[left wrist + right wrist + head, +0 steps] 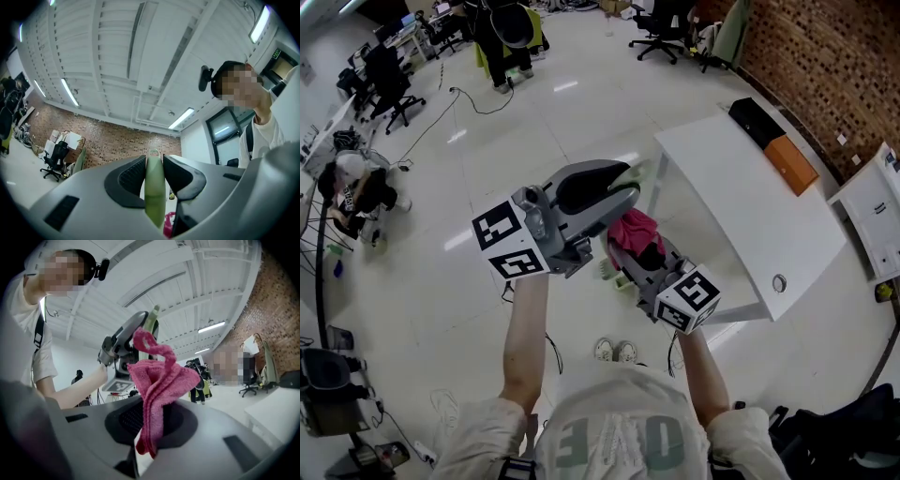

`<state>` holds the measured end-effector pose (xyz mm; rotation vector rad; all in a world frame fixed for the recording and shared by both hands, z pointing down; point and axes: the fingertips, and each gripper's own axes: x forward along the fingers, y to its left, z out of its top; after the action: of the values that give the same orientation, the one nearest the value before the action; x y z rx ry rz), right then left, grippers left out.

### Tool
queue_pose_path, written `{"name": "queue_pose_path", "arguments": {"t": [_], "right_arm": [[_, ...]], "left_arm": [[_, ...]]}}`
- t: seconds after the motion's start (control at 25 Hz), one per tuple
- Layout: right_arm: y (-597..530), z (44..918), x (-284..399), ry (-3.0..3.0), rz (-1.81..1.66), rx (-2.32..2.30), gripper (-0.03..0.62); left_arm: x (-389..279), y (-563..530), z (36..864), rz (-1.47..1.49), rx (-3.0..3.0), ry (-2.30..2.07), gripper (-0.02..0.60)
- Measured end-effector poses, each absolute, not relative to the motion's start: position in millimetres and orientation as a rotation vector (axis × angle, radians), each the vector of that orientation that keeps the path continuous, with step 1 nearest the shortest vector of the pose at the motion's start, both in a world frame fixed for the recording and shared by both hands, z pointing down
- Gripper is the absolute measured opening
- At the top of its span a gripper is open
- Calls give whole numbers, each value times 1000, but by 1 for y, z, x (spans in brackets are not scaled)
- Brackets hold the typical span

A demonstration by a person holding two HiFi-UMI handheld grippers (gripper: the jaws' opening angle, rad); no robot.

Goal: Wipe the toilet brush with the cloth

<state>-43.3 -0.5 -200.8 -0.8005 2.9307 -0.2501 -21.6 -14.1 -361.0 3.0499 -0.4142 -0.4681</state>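
In the head view my left gripper (623, 192) is raised and shut on the pale green handle of the toilet brush (636, 172). The handle's lower part (607, 268) shows below the gripper body. The left gripper view has the green handle (154, 187) pinched upright between both pads of that gripper (154, 176). Just to the right and lower, my right gripper (642, 258) is shut on a crumpled pink cloth (633, 230). In the right gripper view the cloth (159, 380) stands up out of the right gripper (152, 420), close beside the left gripper (123, 341) and the brush handle (152, 317).
A white table (741, 216) stands to the right, with a black box (757, 120) and an orange box (790, 164) at its far end. A brick wall (825, 56) lies beyond it. Office chairs (661, 33) and desks stand far off on the glossy floor (487, 159).
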Motion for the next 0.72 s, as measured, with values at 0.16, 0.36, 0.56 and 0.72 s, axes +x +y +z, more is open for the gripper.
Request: {"name": "queue_pose_path", "arguments": {"t": [0.16,0.36,0.56,0.72], "right_arm": [[0,-163,-40,2957,-337,-845,31],[2,-158,-32,2940,-310,-945,31],[38,-174,-33,3002,-101,-965,31],[40,-139,-55,3139,-64,-988,31]], "left_arm": [[-30,-11,-373,-514,3040,-427,121],[-35,-10,-362,-436,3052,-520,121],[-38,-25,-349,-395,3008,-687,121],[-37,-26,-356,-462,2977,-738,122]]}}
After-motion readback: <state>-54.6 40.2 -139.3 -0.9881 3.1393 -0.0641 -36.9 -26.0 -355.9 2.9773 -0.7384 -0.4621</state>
